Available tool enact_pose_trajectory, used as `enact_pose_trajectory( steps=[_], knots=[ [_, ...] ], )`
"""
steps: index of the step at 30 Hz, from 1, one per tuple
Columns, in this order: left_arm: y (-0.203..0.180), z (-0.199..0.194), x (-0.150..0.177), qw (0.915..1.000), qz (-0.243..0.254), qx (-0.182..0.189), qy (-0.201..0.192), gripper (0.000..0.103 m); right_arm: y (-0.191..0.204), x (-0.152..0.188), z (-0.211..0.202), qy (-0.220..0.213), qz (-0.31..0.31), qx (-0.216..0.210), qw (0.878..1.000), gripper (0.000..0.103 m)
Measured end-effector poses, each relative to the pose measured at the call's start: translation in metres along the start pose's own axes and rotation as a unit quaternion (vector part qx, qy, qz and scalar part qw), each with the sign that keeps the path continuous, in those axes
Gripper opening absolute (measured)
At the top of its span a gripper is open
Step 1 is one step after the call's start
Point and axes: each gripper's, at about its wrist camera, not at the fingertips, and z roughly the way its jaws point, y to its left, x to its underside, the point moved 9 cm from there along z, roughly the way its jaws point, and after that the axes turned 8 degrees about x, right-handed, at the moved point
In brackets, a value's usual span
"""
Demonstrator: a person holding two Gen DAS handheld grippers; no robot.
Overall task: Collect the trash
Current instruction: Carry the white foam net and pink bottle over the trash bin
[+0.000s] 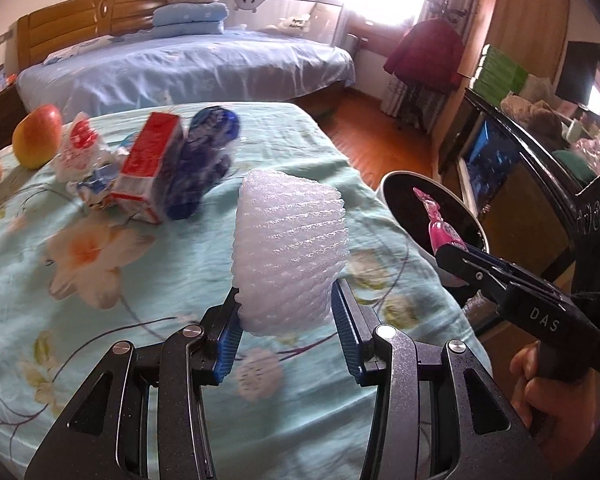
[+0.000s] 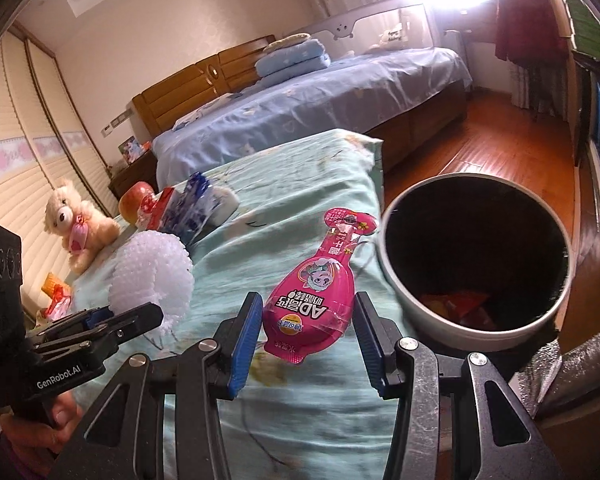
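Holding a white foam net [image 1: 290,252], the left gripper [image 1: 286,330] has its jaws closed on the net's lower end, above the floral cloth [image 1: 140,280] on the surface. The right gripper [image 2: 306,338] has its jaws closed on a pink pouch [image 2: 314,296], just beside the trash bin [image 2: 476,320]. Farther from the bin lie a red carton [image 1: 148,168], a blue wrapper [image 1: 204,164] and an apple [image 1: 36,142].

A ribbed white foam net [image 1: 288,252], a glossy pink plastic packet [image 2: 312,300], matt flowered cloth [image 1: 180,280], a smooth-walled bin [image 2: 404,280], polished wood floor [image 2: 460,148].
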Motion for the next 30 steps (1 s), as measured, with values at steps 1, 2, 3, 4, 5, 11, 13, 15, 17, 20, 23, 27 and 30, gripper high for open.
enact_pose_trajectory(
  steps=[1,2,3,4,5,11,13,15,17,20,23,27,30],
  knots=[
    [-0.003,0.002,-0.001,1.0000,0.002,0.001,0.001,0.042,-0.004,-0.001,-0.001,-0.002,0.003,0.002,1.000,0.047],
    [-0.005,0.003,-0.002,1.0000,0.004,0.002,0.002,0.042,-0.008,-0.002,-0.002,-0.003,0.005,0.004,1.000,0.047],
    [-0.009,0.005,-0.003,1.0000,0.006,0.005,0.003,0.042,-0.012,-0.003,-0.002,-0.004,0.008,0.006,1.000,0.047],
    [-0.012,0.007,-0.003,0.9999,0.009,0.006,0.004,0.042,-0.016,-0.004,-0.003,-0.005,0.011,0.008,1.000,0.047],
    [-0.015,0.009,-0.004,0.9999,0.012,0.006,0.005,0.042,-0.020,-0.005,-0.004,-0.006,0.013,0.011,1.000,0.047],
    [-0.037,0.021,-0.008,0.9993,0.031,0.015,0.013,0.042,-0.044,-0.008,-0.006,-0.011,0.028,0.025,0.999,0.047],
    [-0.043,0.026,-0.011,0.9990,0.038,0.018,0.015,0.042,-0.052,-0.009,-0.006,-0.012,0.033,0.030,0.999,0.047],
    [-0.049,0.029,-0.012,0.9987,0.043,0.020,0.017,0.042,-0.059,-0.011,-0.006,-0.013,0.039,0.034,0.999,0.047],
    [-0.054,0.032,-0.012,0.9983,0.049,0.023,0.020,0.042,-0.066,-0.012,-0.006,-0.014,0.044,0.037,0.998,0.047],
    [-0.061,0.037,-0.013,0.9979,0.054,0.026,0.022,0.042,-0.077,-0.014,-0.005,-0.016,0.052,0.042,0.998,0.047],
    [-0.066,0.042,-0.015,0.9976,0.058,0.028,0.026,0.042,-0.086,-0.016,-0.005,-0.016,0.058,0.047,0.997,0.047],
    [-0.074,0.051,-0.019,0.9970,0.064,0.030,0.031,0.042,-0.096,-0.020,-0.004,-0.018,0.061,0.056,0.996,0.047],
    [-0.079,0.057,-0.021,0.9966,0.068,0.032,0.033,0.042,-0.102,-0.022,-0.002,-0.017,0.064,0.059,0.996,0.047]
  ],
)
